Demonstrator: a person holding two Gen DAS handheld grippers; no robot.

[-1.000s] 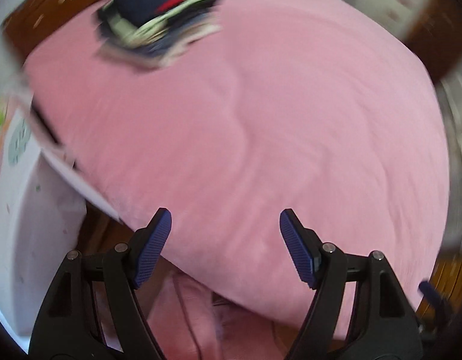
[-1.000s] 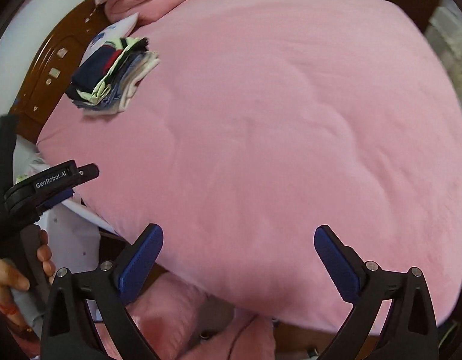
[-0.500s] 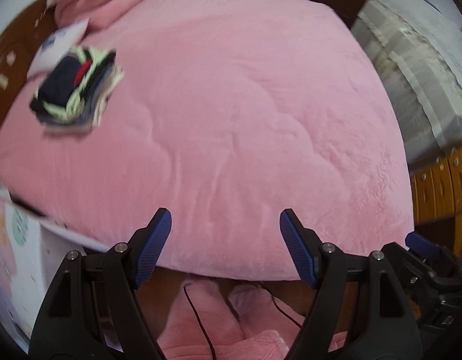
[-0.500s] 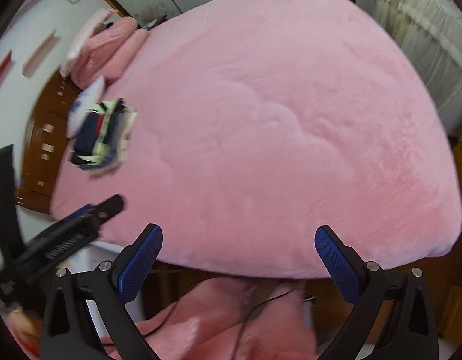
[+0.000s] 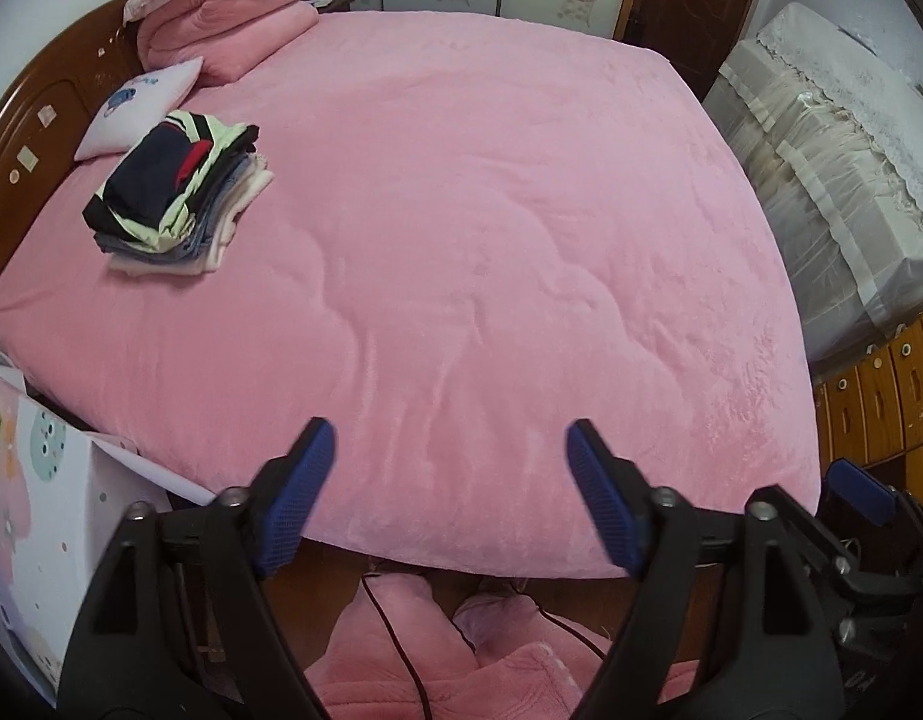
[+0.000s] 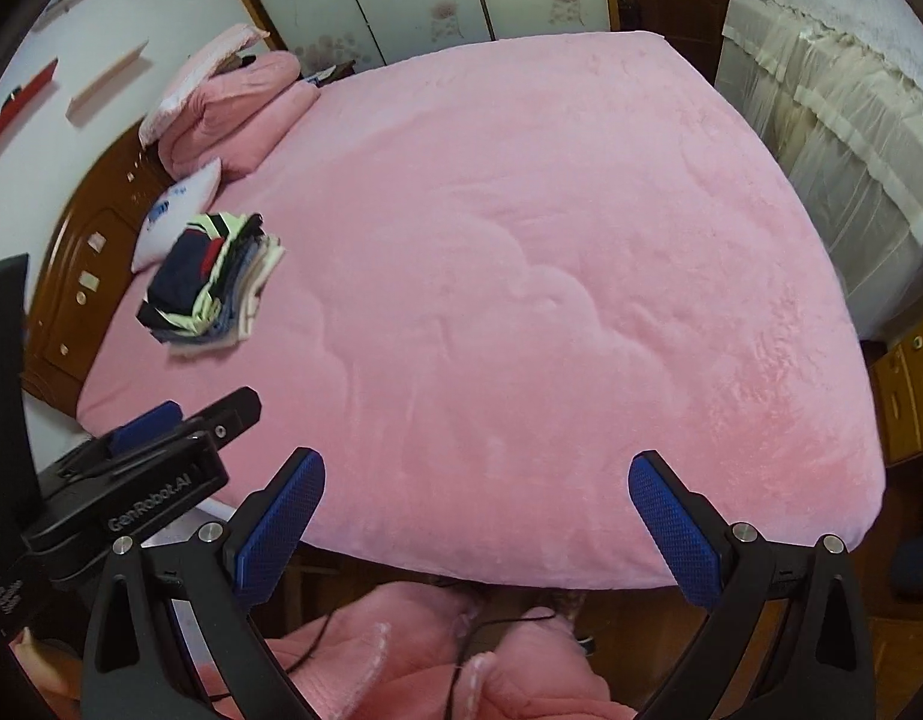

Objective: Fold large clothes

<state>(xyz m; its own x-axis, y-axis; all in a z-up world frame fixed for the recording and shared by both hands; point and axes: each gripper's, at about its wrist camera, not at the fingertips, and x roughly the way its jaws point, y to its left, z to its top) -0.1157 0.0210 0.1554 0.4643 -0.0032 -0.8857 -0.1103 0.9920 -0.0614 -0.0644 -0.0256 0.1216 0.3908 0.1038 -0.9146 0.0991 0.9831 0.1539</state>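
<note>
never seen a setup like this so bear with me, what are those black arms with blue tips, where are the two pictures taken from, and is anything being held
There is no robot here. A person holds a hand tool in each hand, and each tool is a two-finger gripper with a wide-angle camera looking along its fingers. One picture comes from the left gripper, the other from the right gripper. The black arms with blue tips are the gripper's own fingers.

Both cameras look down on a bed covered in a pink blanket. Near the wooden headboard lies a stack of folded clothes, beside a small white pillow and a folded pink quilt.

Nothing is held. The right gripper's jaws stand wide apart with nothing between them, and the left gripper's jaws are opening, also with nothing between them. In the right picture the left gripper also shows at the left edge.
</note>
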